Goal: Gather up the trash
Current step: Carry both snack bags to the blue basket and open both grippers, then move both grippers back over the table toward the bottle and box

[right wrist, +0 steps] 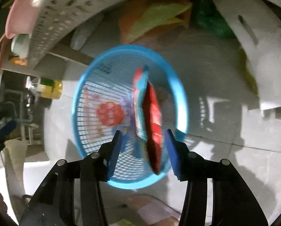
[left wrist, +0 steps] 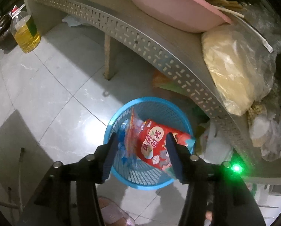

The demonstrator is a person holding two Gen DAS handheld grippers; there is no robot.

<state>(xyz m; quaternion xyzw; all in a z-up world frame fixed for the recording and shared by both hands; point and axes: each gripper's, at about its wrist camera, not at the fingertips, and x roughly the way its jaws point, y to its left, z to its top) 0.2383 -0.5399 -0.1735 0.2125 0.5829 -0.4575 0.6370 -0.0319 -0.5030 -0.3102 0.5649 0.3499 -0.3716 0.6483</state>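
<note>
I hold the left gripper [left wrist: 140,155] spread wide above the blue basket [left wrist: 121,111], gripping nothing. The red snack packet [left wrist: 155,143] lies inside, leaning on the rim. The right gripper [right wrist: 143,151], equally spread and empty, hovers over the same basket, apparently for release clearance.

Basket [left wrist: 121,111] mouth open from above, but red packet [left wrist: 155,146] stands on edge inside w/ a clear wrapper [left wrist: 130,131] beside it, taking most of the opening. Perforated surface [left wrist: 140,37] edge overhangs just right of the basket, blocks approach from that side. Bags [left wrist: 214,145] crowd under it. Floor [left wrist: 46,94] left of basket is free; oil bottle [left wrist: 25,33] well apart.
</note>
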